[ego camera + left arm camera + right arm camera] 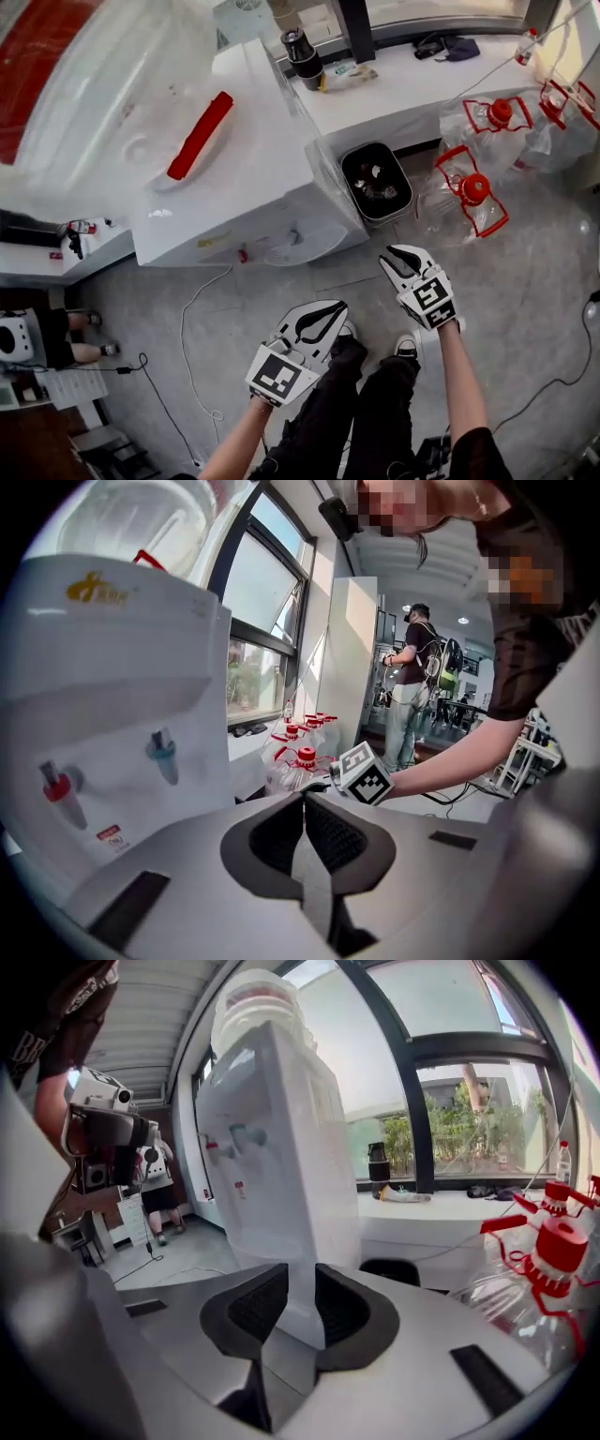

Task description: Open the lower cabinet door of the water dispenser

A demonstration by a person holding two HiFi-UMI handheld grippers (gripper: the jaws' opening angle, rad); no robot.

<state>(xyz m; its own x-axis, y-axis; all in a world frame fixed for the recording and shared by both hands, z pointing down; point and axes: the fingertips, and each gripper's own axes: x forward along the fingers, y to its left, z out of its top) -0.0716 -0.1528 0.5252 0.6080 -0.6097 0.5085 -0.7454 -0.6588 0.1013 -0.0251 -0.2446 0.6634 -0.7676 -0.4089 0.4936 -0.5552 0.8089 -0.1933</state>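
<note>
The white water dispenser [234, 187] stands at the upper left of the head view with a clear bottle [112, 94] on top. Its red tap [56, 789] and blue tap [164, 754] face the person. Its lower cabinet door lies below the taps and cannot be made out from above. The left gripper [326, 314] hangs before the dispenser, well apart from it, its jaws pressed together on nothing. A black bin [375, 183] sits just beside the dispenser's right side. The right gripper [398, 258] hovers apart from the dispenser too, its jaws a little apart and empty. Clear jugs [473, 192] with red caps lie on the floor at far right.
</note>
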